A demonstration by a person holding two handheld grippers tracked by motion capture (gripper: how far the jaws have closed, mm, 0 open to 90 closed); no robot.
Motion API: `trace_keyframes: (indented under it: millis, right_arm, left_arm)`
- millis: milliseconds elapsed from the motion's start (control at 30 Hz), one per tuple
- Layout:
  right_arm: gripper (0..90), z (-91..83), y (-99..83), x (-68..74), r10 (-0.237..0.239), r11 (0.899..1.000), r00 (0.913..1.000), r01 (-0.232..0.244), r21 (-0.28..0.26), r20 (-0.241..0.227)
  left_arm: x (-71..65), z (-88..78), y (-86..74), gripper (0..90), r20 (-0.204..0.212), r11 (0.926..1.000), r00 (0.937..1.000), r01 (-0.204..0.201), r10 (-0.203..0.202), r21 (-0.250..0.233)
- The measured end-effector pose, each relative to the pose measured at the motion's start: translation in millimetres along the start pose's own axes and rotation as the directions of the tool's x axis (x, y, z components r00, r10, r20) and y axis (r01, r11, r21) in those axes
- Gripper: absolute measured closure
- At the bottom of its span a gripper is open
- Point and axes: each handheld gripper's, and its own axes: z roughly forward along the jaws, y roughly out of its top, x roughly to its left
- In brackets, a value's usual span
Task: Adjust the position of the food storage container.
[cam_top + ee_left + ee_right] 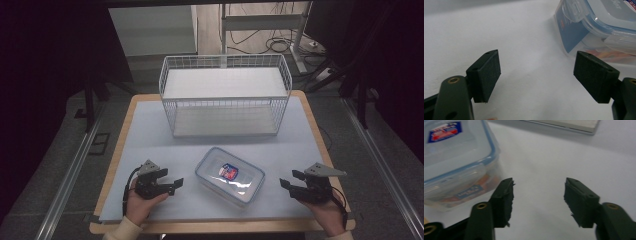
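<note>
Progress: nothing is done yet, as I judge; the box (230,176) lies untouched on the worktop (150,130), and the grasp and any move are left.
Box: one, clear plastic with a blue-rimmed lid, clips shut, at the front middle of the worktop, between the two grippers and apart from both.
Basket: one white wire basket (224,95), at the back of the worktop, well apart from the box; it looks empty.
Left gripper (171,184): fingers (486,75) stand wide apart, holding nothing; the box is just ahead, to one side.
Right gripper (288,181): fingers (504,200) also wide apart, holding nothing, near the box.
Count: two grippers, one box, one basket.
</note>
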Motion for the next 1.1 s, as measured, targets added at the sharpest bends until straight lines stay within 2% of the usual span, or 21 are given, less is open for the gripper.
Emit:
trace_keyframes:
  millis: [100, 167, 333, 500, 600, 667, 733, 800, 867, 933, 1033, 1100]
  right_arm:
    - [57.3, -2.4, 4.4, 4.4, -0.02, 1.0, 0.999, 0.019, -0.004, -0.04]
    - [67.9, -4.2, 7.9, 9.3, -0.044, 0.999, 0.9974, 0.043, -0.027, -0.056]
    - [85.6, -7.8, 21.7, 23.7, -0.083, 0.995, 0.9885, 0.076, -0.058, -0.126]
    - [89.3, -3.9, 40.1, 46.0, -0.123, 0.992, 0.9695, 0.114, -0.056, -0.212]
    - [89.5, 4.6, 57.0, 64.3, -0.177, 0.984, 0.9526, 0.166, -0.062, -0.248]
    - [89.5, 12.6, 69.7, 78.2, -0.207, 0.978, 0.9367, 0.194, -0.072, -0.282]
    - [89.5, 21.6, 78.9, 94.1, -0.241, 0.971, 0.916, 0.229, -0.073, -0.321]
    - [89.5, 30.4, 82.0, 109.7, -0.265, 0.963, 0.891, 0.261, -0.063, -0.368]
    - [89.5, 36.8, 77.6, 123.9, -0.295, 0.951, 0.8638, 0.307, -0.037, -0.409]
    - [89.5, 40.9, 68.3, 133.3, -0.303, 0.942, 0.8435, 0.335, -0.006, -0.443]
    - [89.5, 43.8, 51.2, 140.9, -0.296, 0.934, 0.8324, 0.355, 0.041, -0.469]
    - [89.5, 44.0, 41.7, 143.8, -0.297, 0.926, 0.8324, 0.37, 0.071, -0.468]
  left_arm:
    - [-0.2, 1.0, -0.1, 21.5, -0.001, 1.0, 1.0, -0.002, 0.002, 0.003]
    - [-0.4, 1.7, -0.3, 21.5, -0.004, 1.0, 1.0, -0.002, 0.002, 0.004]
    - [-1.4, 1.6, -0.2, 21.5, -0.007, 1.0, 1.0, -0.001, 0.001, 0.004]
    - [-2.4, 2.0, -0.2, 21.5, -0.01, 1.0, 0.9999, -0.004, 0.004, 0.005]
    - [-2.2, 1.1, 0.0, 21.5, -0.015, 1.0, 0.9999, -0.003, 0.003, 0.002]
    - [-2.3, -0.2, 0.1, 21.6, -0.019, 1.0, 0.9998, -0.001, 0.001, -0.005]
    - [-2.0, -0.7, 0.0, 21.6, -0.019, 1.0, 0.9998, -0.003, 0.003, -0.006]
    - [-1.0, 0.0, -0.3, 21.6, -0.015, 1.0, 0.9999, -0.003, 0.002, -0.003]
    - [0.2, 1.1, -0.9, 21.6, -0.011, 1.0, 0.9999, -0.001, 0.001, 0.002]
    - [1.5, 1.8, -1.2, 21.6, -0.008, 1.0, 1.0, 0.003, -0.003, 0.006]
    - [1.1, 1.3, -1.0, 21.6, -0.006, 1.0, 1.0, 0.003, -0.003, 0.003]
    - [0.8, 0.9, -0.7, 21.6, -0.007, 1.0, 1.0, 0.002, -0.002, 0.001]
